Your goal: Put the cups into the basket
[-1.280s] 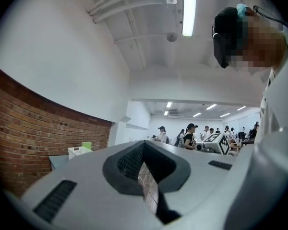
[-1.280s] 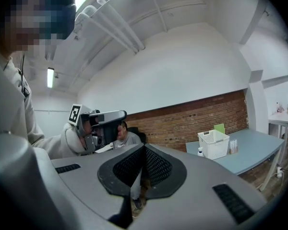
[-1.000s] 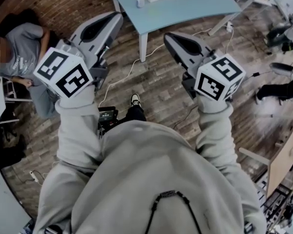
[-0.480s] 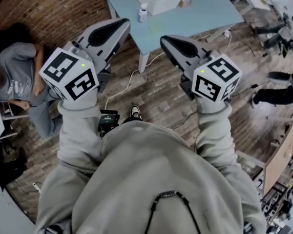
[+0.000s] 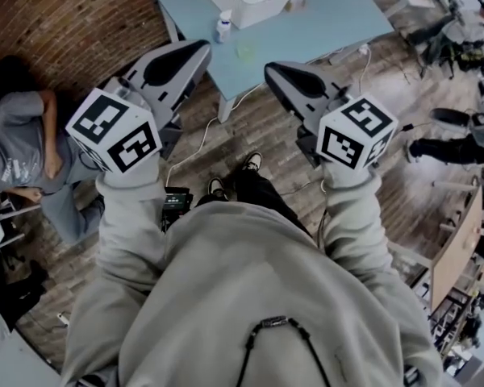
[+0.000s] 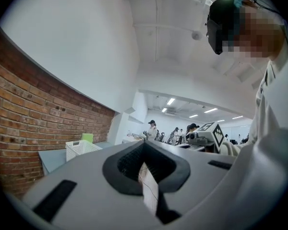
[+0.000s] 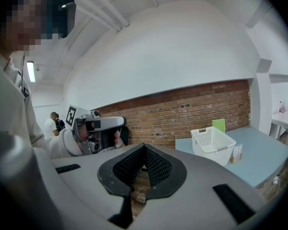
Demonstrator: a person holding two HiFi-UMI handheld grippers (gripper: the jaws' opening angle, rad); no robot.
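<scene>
Not begun: we stand short of the desk [image 5: 339, 18].
Left gripper [image 6: 144, 152] and right gripper [image 7: 144, 153] jaws closed, empty; basket [image 5: 258, 10] looks empty; perhaps one pale cup [image 5: 246, 49] beside it.

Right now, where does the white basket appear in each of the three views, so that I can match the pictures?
Head view: the white basket is at the top edge, near the centre, on the light blue table.
Left gripper view: the basket is low on the left, in front of the brick wall.
Right gripper view: the basket is right of centre, at mid height.
Shared landmark: the light blue table under the basket.
</scene>
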